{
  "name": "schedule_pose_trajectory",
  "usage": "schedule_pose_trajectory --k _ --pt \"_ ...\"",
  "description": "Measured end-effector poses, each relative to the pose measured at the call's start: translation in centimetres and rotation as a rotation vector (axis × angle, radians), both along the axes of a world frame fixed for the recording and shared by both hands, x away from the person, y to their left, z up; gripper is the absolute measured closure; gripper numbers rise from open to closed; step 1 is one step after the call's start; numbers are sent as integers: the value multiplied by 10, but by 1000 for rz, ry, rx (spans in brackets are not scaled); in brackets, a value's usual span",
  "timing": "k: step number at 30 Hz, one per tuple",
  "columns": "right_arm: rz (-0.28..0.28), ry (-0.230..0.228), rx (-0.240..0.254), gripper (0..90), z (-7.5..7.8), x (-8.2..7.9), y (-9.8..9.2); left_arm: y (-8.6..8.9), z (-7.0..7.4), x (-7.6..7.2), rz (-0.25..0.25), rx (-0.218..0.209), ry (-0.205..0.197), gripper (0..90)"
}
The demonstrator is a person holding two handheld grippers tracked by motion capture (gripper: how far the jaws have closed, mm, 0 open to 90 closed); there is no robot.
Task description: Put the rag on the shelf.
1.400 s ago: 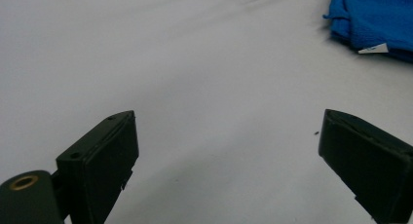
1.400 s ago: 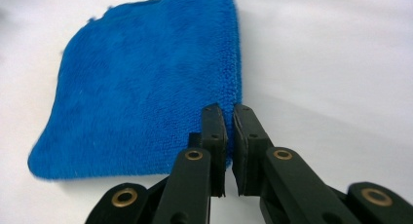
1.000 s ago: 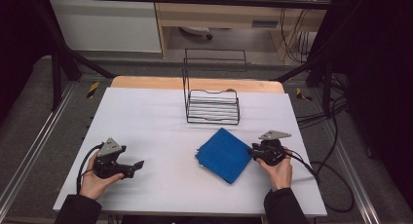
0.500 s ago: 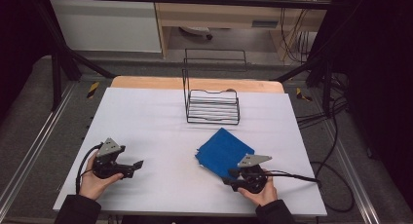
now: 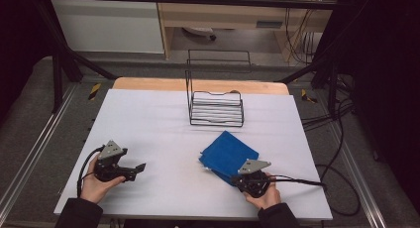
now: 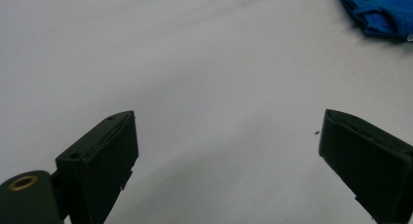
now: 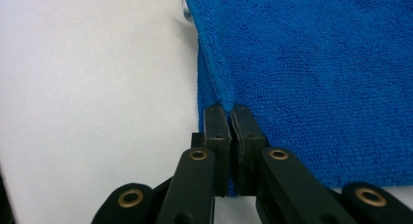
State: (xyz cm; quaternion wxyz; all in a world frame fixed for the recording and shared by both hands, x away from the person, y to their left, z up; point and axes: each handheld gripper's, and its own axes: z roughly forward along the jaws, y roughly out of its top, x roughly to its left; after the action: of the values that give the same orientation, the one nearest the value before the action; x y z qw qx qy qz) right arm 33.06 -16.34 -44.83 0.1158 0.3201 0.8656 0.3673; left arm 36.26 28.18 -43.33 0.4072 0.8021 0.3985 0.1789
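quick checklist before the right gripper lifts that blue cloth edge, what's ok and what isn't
1. Right gripper shut on the blue cloth edge: ok, cloth pinched between its fingers.
2. How many layers are caught: cannot tell.
3. Left gripper open and holding nothing: ok.
4. Left gripper apart from the cloth: ok, cloth sits farther off, at the top right of the left gripper view.
5. Wire rack apart from the cloth: ok, a gap of table lies between them.
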Motion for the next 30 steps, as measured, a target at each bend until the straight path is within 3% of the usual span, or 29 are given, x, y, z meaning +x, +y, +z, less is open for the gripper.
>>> schedule_pose_trajectory --k 4,10,13,16,18,19,21,24,27,30 --pt "26 33 25 884 10 0 -7 1 0 0 2 -2 0 72" --pt "80 99 -14 881 20 -8 -27 0 0 0 1 -1 1 73" --pt "88 107 -17 869 18 -12 -37 -1 0 0 1 -5 4 73" --pt "93 98 5 823 16 -11 -40 -2 0 0 4 -4 11 73" --pt "102 98 49 748 18 -10 -40 -3 0 0 4 -6 12 72" --pt "96 78 75 696 20 -9 -41 -4 0 0 -1 -10 20 69" --pt "80 52 108 599 24 -7 -44 -5 1 0 -3 -10 21 65" --pt "-2 5 143 444 28 1 -48 -10 3 2 -19 -14 28 48" --pt "-102 1 170 323 27 13 -53 -20 9 4 -42 -34 24 36" --pt "-189 -6 164 287 23 28 -60 -29 13 5 -44 -30 15 30"
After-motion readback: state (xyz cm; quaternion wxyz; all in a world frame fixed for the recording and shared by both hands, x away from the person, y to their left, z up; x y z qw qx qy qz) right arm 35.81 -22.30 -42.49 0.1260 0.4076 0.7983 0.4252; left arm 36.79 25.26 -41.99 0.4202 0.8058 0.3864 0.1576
